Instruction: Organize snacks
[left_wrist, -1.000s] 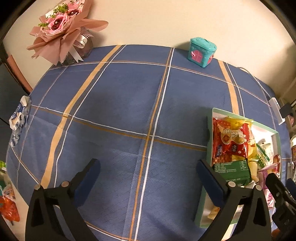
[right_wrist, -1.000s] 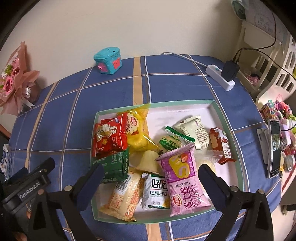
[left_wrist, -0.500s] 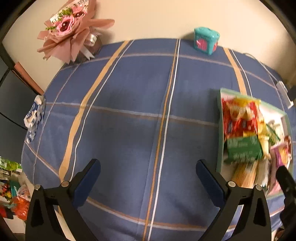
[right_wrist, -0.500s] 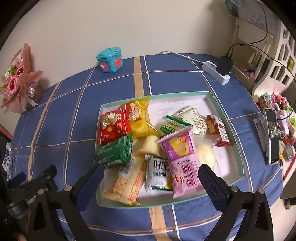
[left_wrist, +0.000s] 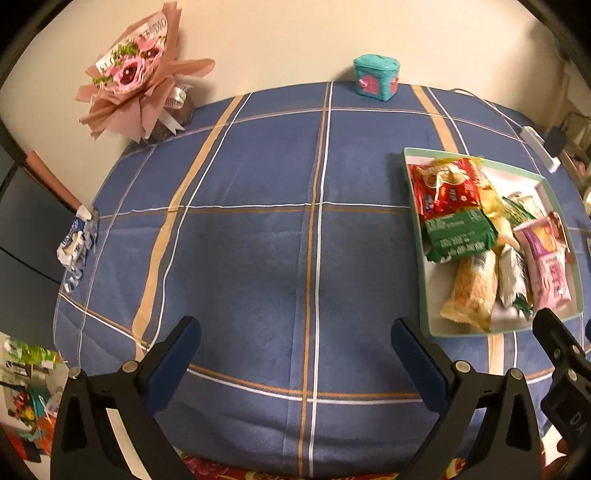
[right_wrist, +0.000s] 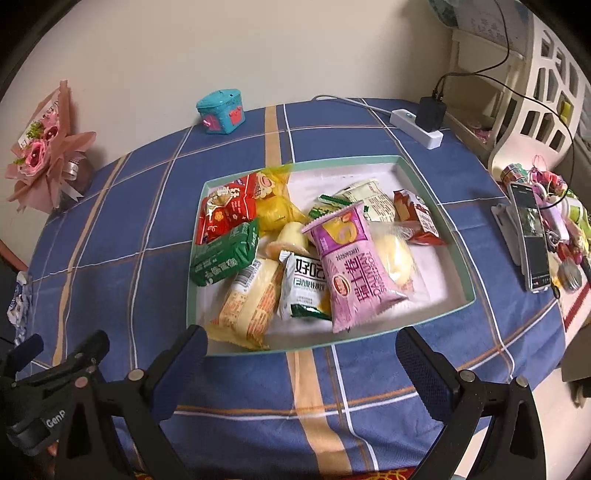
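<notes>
A shallow mint-rimmed tray (right_wrist: 460, 254) on the blue plaid tablecloth holds several snack packets: a pink one (right_wrist: 354, 262), a red one (right_wrist: 225, 212), a green one (right_wrist: 221, 254), a white one (right_wrist: 304, 286) and an orange-printed one (right_wrist: 251, 301). My right gripper (right_wrist: 301, 350) is open and empty, above the tray's near edge. My left gripper (left_wrist: 295, 343) is open and empty over bare cloth, left of the tray (left_wrist: 413, 192). The right gripper's body (left_wrist: 565, 373) shows at the left wrist view's right edge.
A pink flower bouquet (left_wrist: 136, 81) and a teal box (left_wrist: 376, 77) stand at the table's far side. A white power strip with a plug (right_wrist: 421, 122) lies far right. A phone on a stand (right_wrist: 528, 236) and clutter sit to the right. A blue-white wrapper (left_wrist: 75, 247) lies at the left edge.
Both grippers have pulled back and up from the table; more of the cloth and the whole tray now show. Jaws stayed open.
</notes>
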